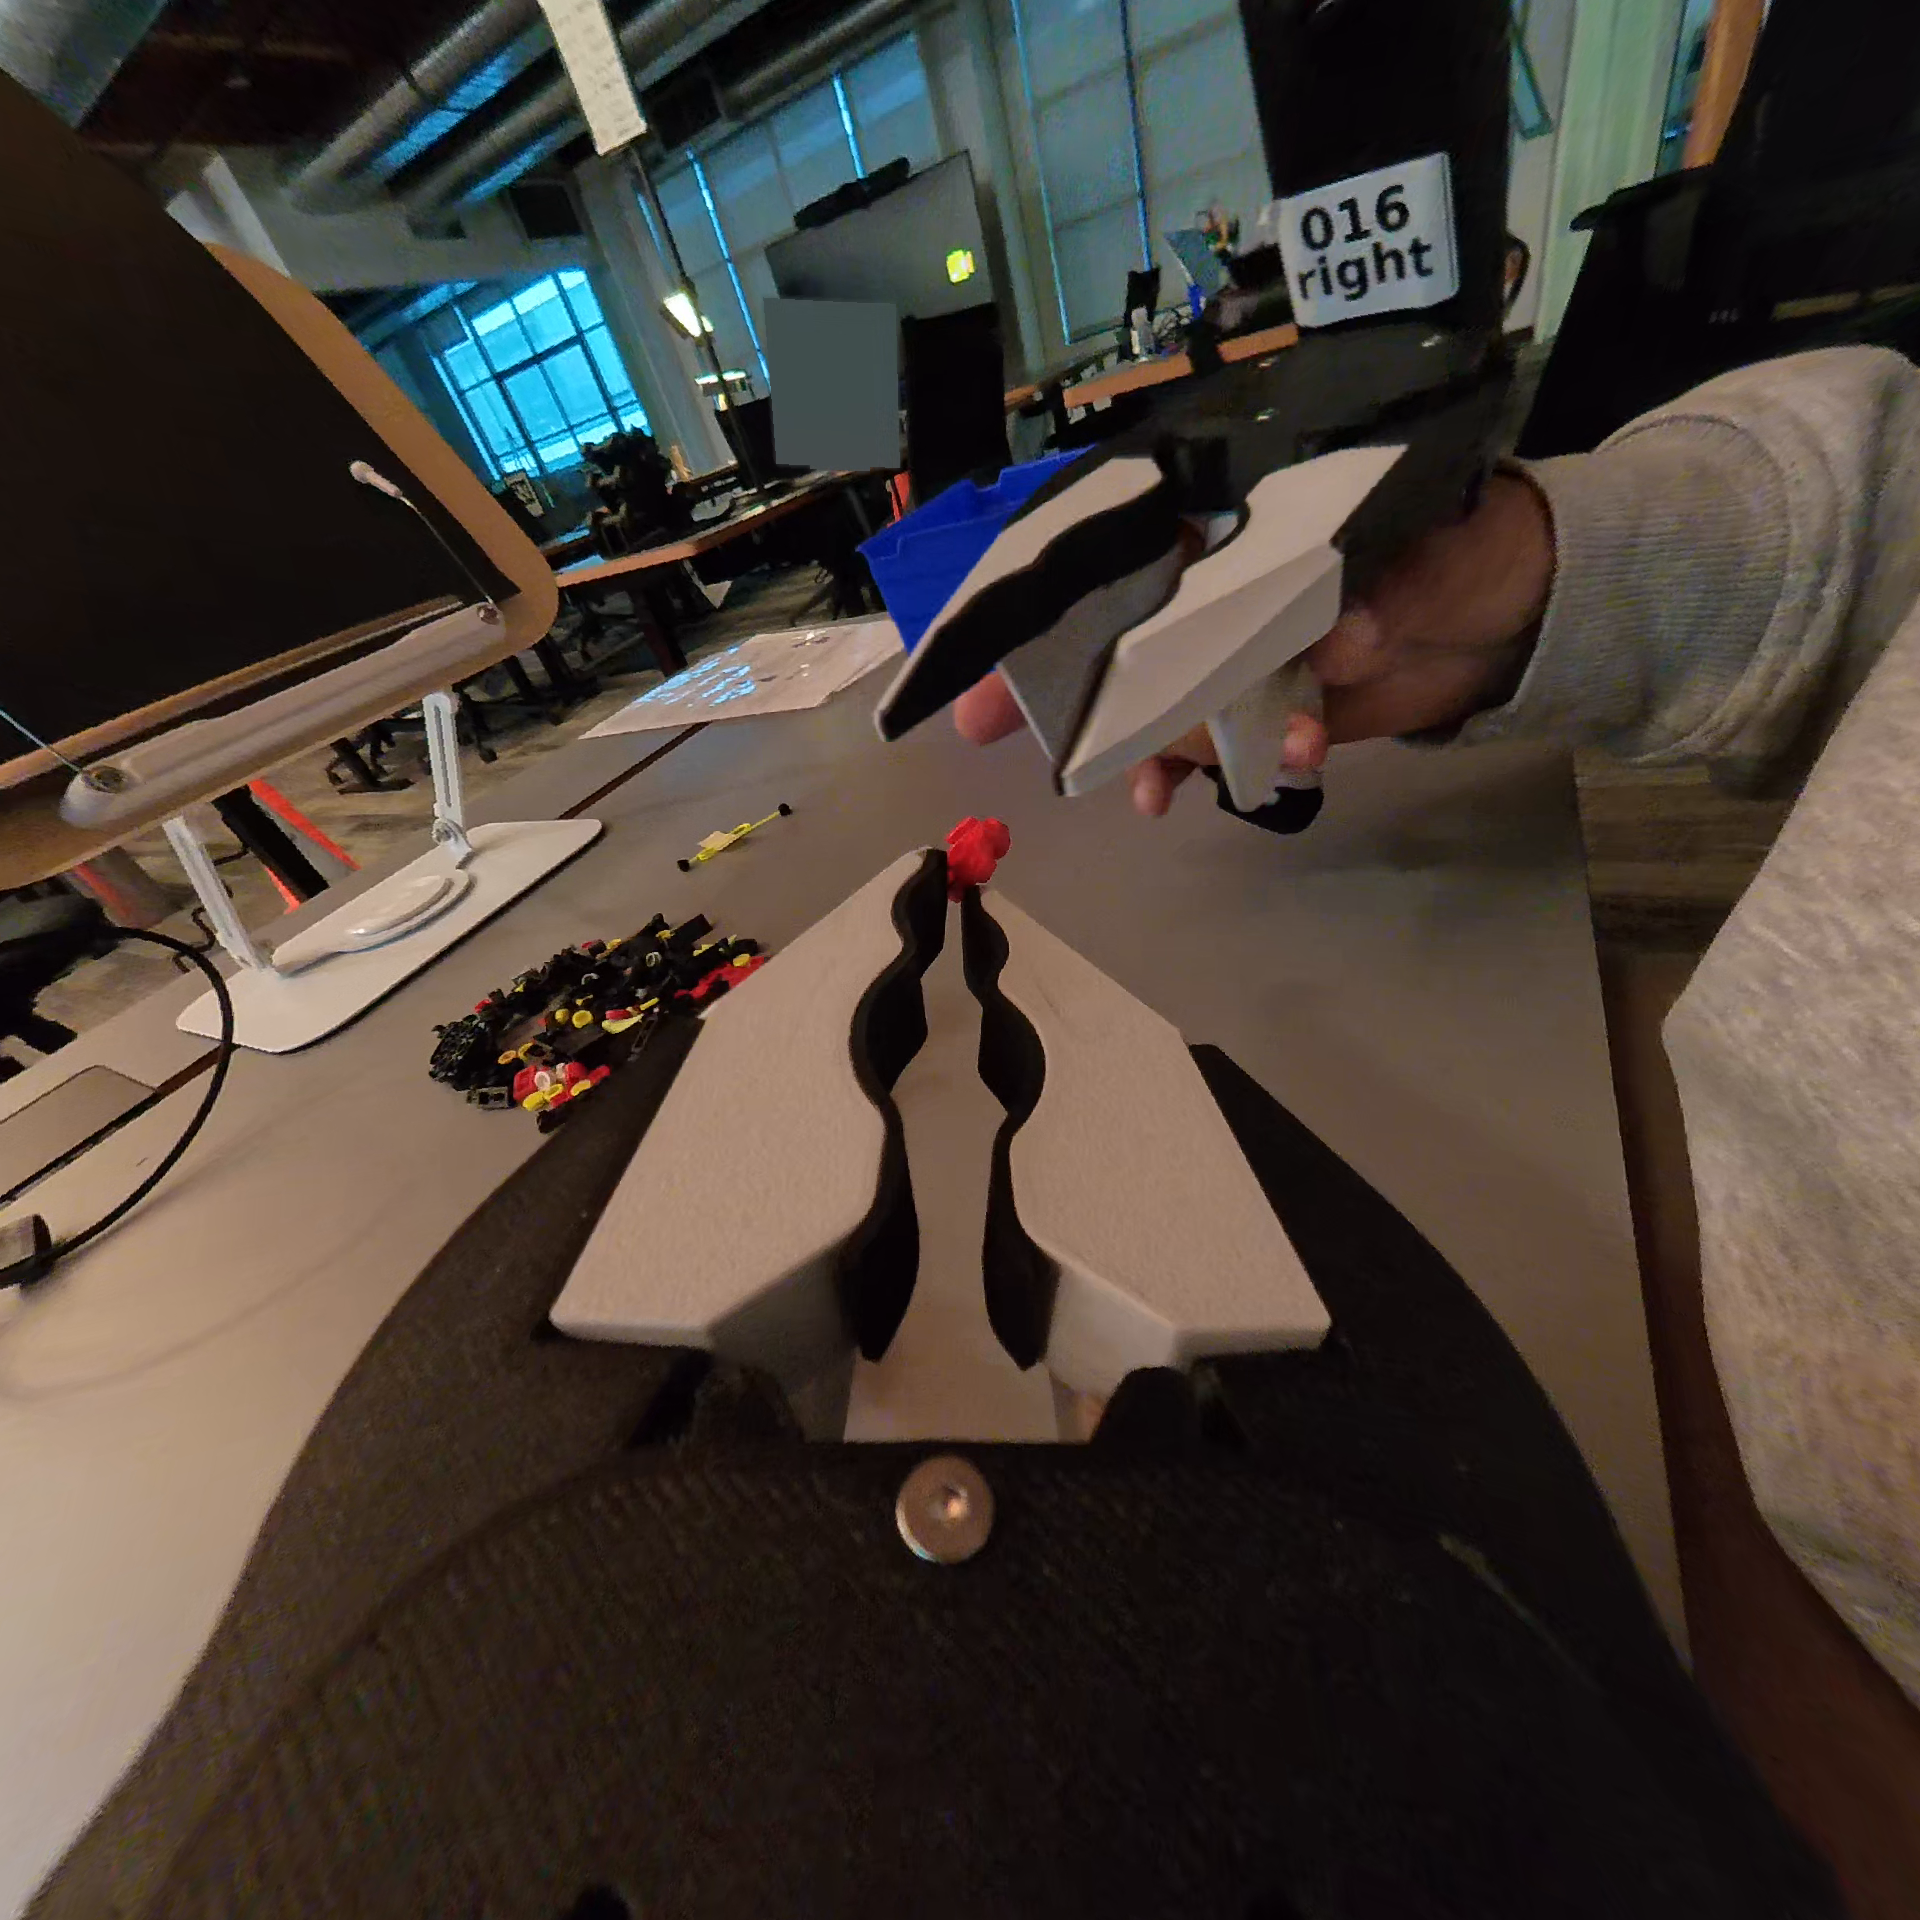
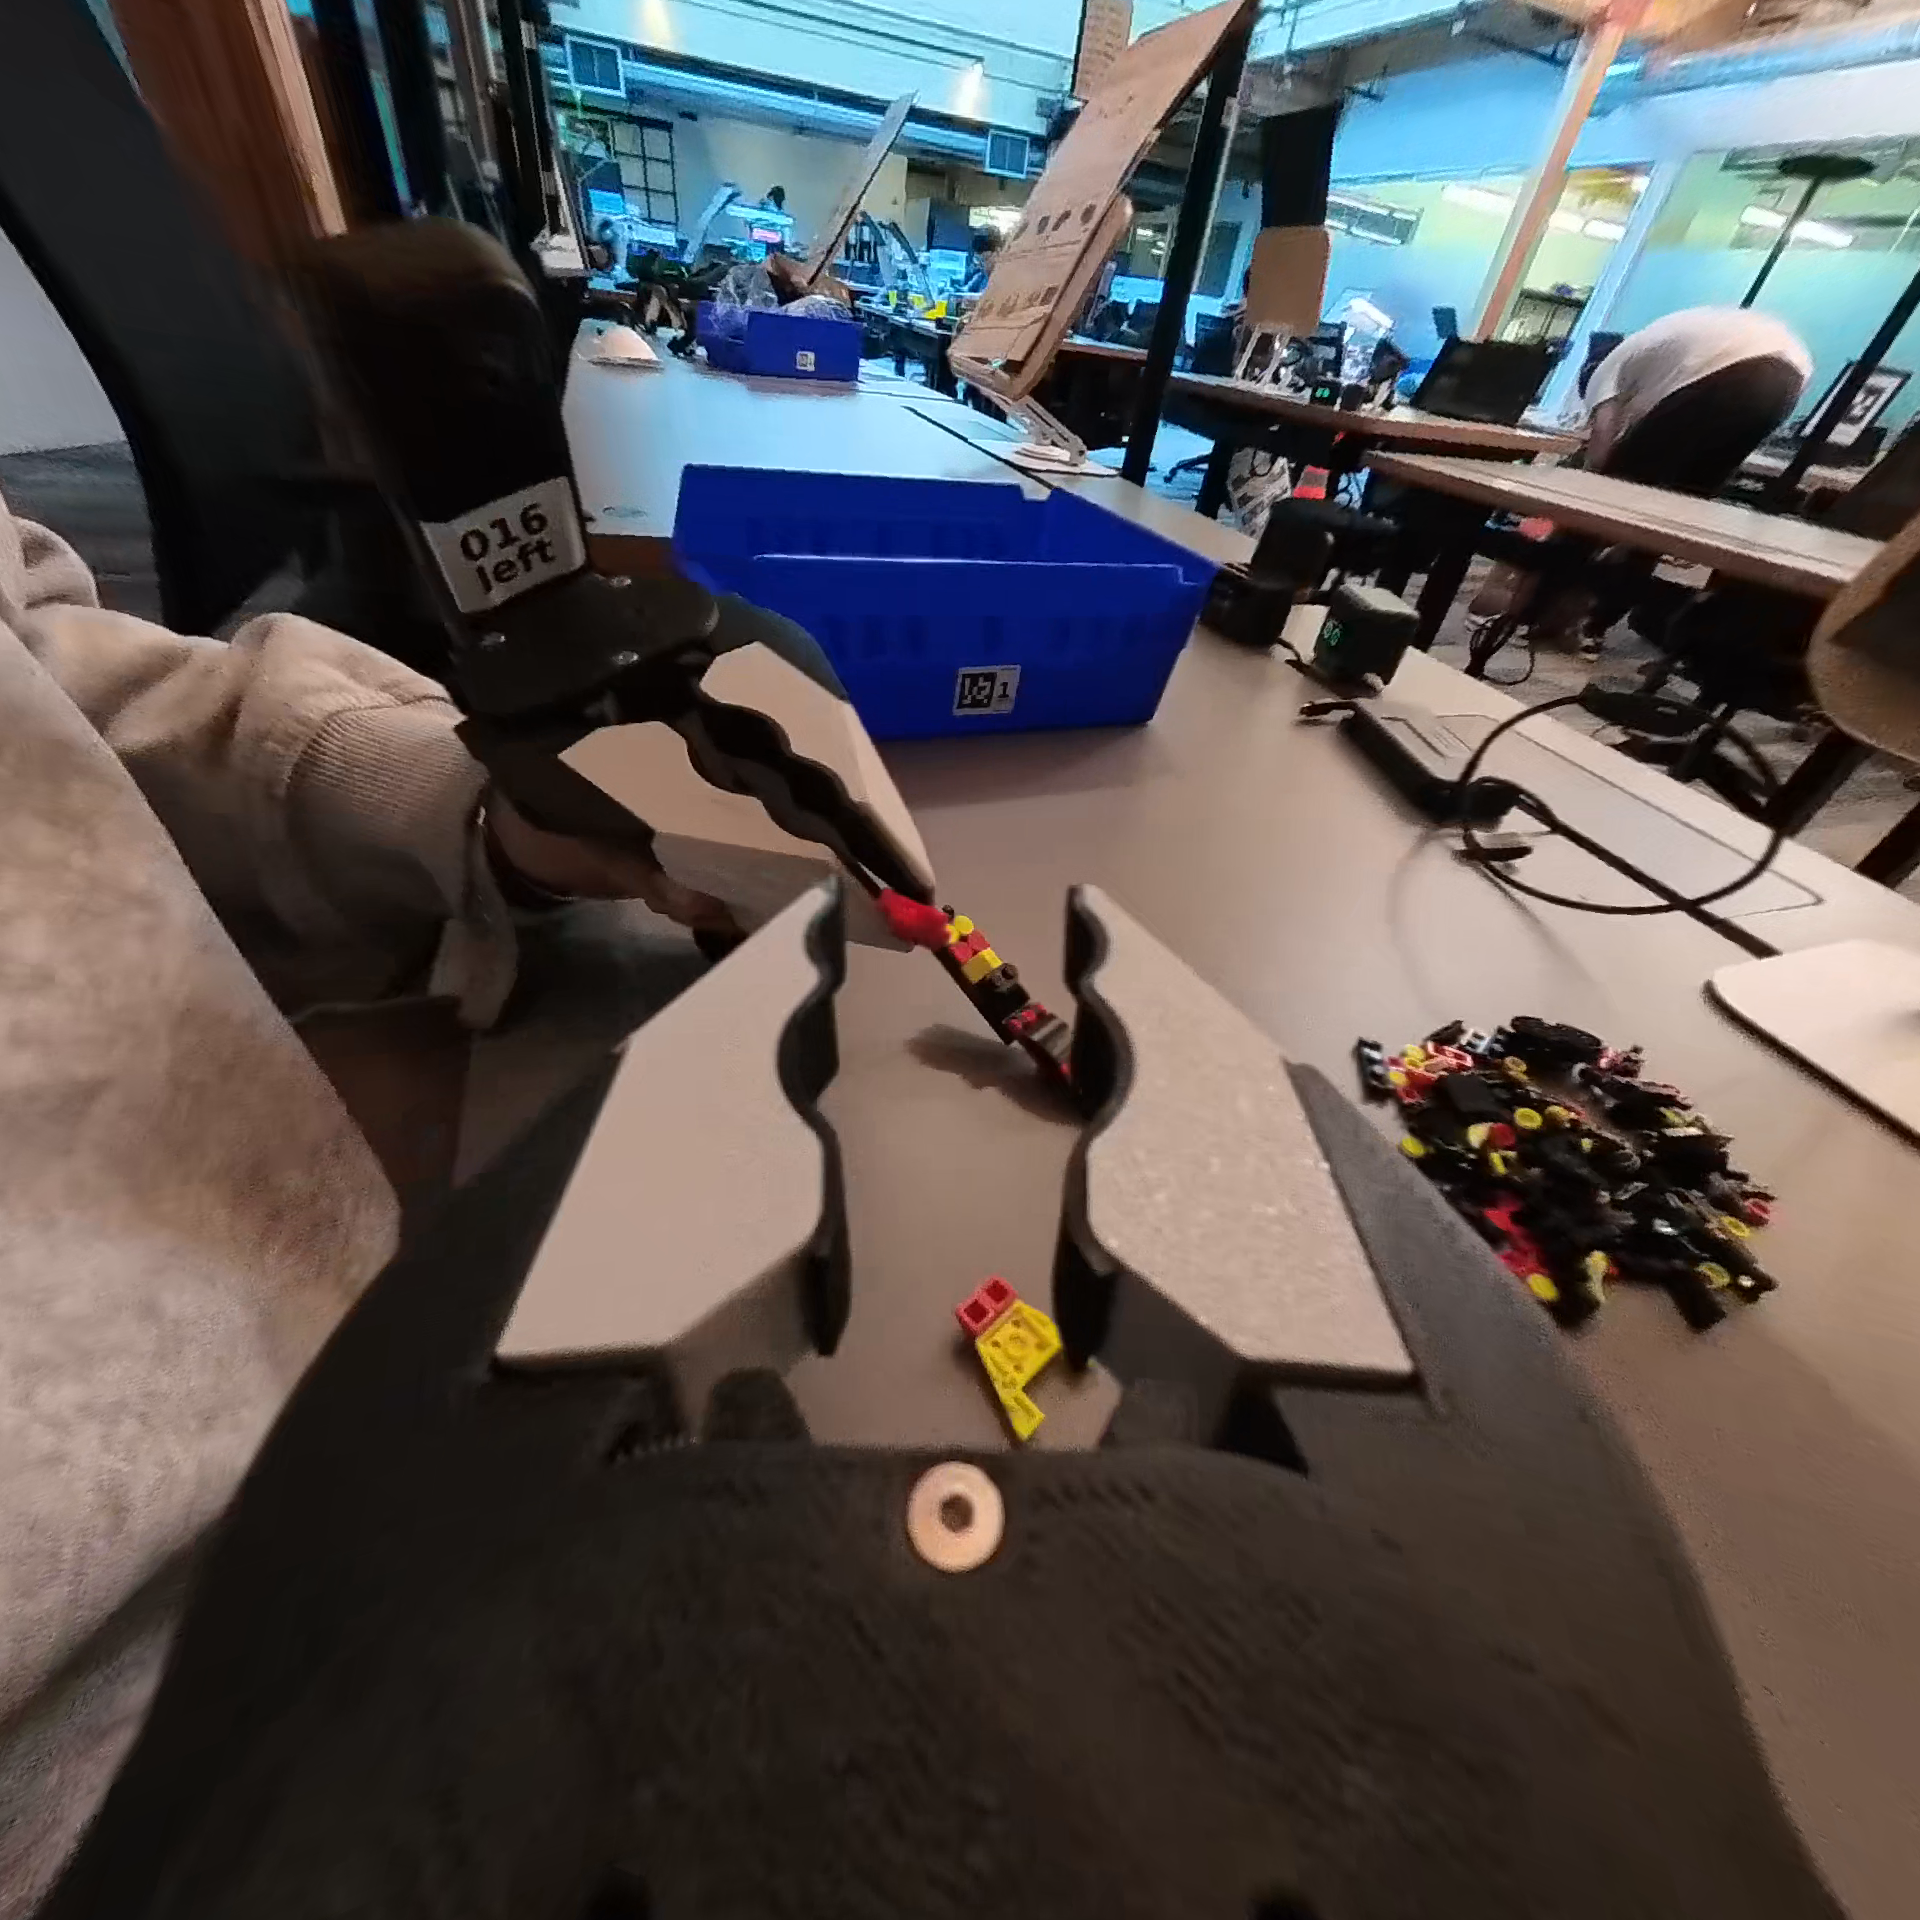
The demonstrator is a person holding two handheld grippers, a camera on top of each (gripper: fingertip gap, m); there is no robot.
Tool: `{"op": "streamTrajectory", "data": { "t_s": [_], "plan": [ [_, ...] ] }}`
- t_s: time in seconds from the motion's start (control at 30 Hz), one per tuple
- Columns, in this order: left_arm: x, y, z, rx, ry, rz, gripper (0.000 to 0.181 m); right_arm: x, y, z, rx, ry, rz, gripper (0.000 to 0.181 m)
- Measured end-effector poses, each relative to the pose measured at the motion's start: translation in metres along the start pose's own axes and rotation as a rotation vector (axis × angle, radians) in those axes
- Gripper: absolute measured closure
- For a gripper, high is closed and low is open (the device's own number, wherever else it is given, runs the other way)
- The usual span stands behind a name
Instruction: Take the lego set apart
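Note:
My left gripper (image 1: 951,878) is shut on the red end (image 1: 977,842) of a thin lego strip. In the right wrist view the left gripper (image 2: 883,883) holds this red, yellow and black strip (image 2: 992,982) slanting down, its far end touching the grey table (image 2: 1299,831). My right gripper (image 2: 956,904) is open and empty, its fingers on either side of the strip, not touching it. In the left wrist view the right gripper (image 1: 982,748) hovers open just above the red end. A small red and yellow lego piece (image 2: 1008,1351) lies on the table between the right fingers.
A pile of loose black, yellow and red pieces (image 2: 1558,1164) lies to the right, and also shows in the left wrist view (image 1: 592,1008). A blue bin (image 2: 935,623) stands behind. A thin yellow and black part (image 1: 732,831), a tablet stand (image 1: 395,914) and cables (image 2: 1621,831) are nearby. My two grippers' fingertips are within a few centimetres of each other.

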State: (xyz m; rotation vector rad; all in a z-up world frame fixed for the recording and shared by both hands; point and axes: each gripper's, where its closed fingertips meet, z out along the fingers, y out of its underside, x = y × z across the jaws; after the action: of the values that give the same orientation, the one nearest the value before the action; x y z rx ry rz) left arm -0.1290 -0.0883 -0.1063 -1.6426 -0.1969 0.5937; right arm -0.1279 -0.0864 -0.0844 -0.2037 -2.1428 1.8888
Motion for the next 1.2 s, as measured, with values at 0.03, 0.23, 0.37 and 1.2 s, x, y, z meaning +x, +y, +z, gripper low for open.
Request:
{"op": "streamTrajectory", "data": {
  "t_s": [0.03, 0.23, 0.37, 1.2],
  "plan": [
    [0.0, 0.0, 0.0, 0.001, 0.0, -0.002, 0.179, -0.001, 0.001, 0.0, -0.002, -0.001, 0.005, 0.143],
    [0.002, -0.002, 0.0, 0.006, 0.014, -0.014, 0.178, 0.002, 0.011, 0.0, -0.027, -0.062, 0.201, 0.144],
    [0.007, 0.0, 0.001, -0.003, 0.038, 0.009, 0.179, -0.012, 0.014, 0.0, -0.059, -0.19, 0.325, 0.159],
    [0.027, -0.007, 0.0, 0.072, 0.053, 0.142, 0.178, -0.029, 0.017, -0.003, -0.097, -0.374, 0.527, 0.169]
  ]
}}
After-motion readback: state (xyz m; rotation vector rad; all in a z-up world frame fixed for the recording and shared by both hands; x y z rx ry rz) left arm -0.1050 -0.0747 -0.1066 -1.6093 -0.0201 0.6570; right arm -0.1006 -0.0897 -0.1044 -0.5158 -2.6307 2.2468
